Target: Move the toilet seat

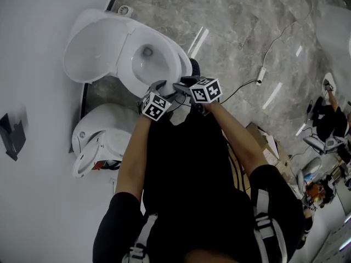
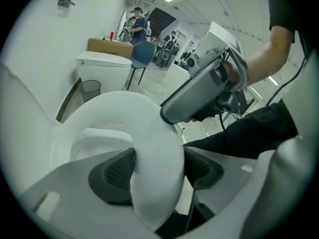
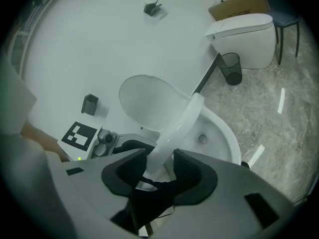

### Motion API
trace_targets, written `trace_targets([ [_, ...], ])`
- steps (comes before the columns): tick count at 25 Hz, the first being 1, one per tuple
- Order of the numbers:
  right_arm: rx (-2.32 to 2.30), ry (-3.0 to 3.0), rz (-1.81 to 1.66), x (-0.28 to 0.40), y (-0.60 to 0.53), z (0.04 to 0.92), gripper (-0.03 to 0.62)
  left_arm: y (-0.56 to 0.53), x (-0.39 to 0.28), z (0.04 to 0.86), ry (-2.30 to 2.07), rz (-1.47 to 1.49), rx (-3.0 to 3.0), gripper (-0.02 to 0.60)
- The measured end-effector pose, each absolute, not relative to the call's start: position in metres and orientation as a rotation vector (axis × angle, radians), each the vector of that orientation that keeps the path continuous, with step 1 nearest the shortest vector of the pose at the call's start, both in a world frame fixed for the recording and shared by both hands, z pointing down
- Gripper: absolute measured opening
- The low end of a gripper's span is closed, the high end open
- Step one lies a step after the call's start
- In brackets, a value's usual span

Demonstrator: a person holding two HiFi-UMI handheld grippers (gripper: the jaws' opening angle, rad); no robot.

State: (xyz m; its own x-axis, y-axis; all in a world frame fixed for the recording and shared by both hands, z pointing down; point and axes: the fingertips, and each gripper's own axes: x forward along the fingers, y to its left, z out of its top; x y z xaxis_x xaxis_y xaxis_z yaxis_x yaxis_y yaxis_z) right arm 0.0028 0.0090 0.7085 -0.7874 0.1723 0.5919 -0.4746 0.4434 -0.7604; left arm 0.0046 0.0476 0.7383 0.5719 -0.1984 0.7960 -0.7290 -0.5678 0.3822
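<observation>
Head view: left claw (image 1: 163,89) and right claw (image 1: 180,86) clamped the half-raised seat (image 3: 182,116); an even lift should stop it twisting.

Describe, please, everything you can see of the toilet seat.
The seat is a white, glossy, plastic-looking ring. It is tilted, its front raised off the bowl, with the lid open behind it. The left tongs clamp its broad front rim across the flat face, and the right tongs pinch the rim close beside them. Its hinge end is not visible.
</observation>
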Motion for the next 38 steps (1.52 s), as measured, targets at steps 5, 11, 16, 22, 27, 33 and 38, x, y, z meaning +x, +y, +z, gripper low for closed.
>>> trace_targets([
  [5,0.310,-2.105,1.377,-0.008,0.005,0.694,0.172,0.045,-0.006,0.724,-0.743,0.900,2.095,0.289],
  [11,0.354,-2.128,1.372,-0.023,0.001,0.680,0.173,0.041,-0.019,0.712,-0.747,0.867,2.132,0.287],
  [16,0.402,-2.134,1.364,-0.030,-0.003,0.671,0.176,0.039,-0.025,0.703,-0.744,0.873,2.155,0.284],
  [22,0.452,-2.154,1.340,-0.042,-0.005,0.662,0.183,0.038,-0.036,0.695,-0.721,0.862,2.179,0.285],
  [27,0.498,-2.162,1.337,-0.052,-0.008,0.655,0.184,0.035,-0.044,0.687,-0.704,0.837,2.192,0.286],
  [33,0.572,-2.179,1.337,-0.065,-0.013,0.646,0.184,0.032,-0.056,0.678,-0.696,0.820,2.217,0.287],
  [38,0.621,-2.186,1.329,-0.077,-0.017,0.639,0.184,0.029,-0.068,0.672,-0.699,0.808,2.246,0.285],
])
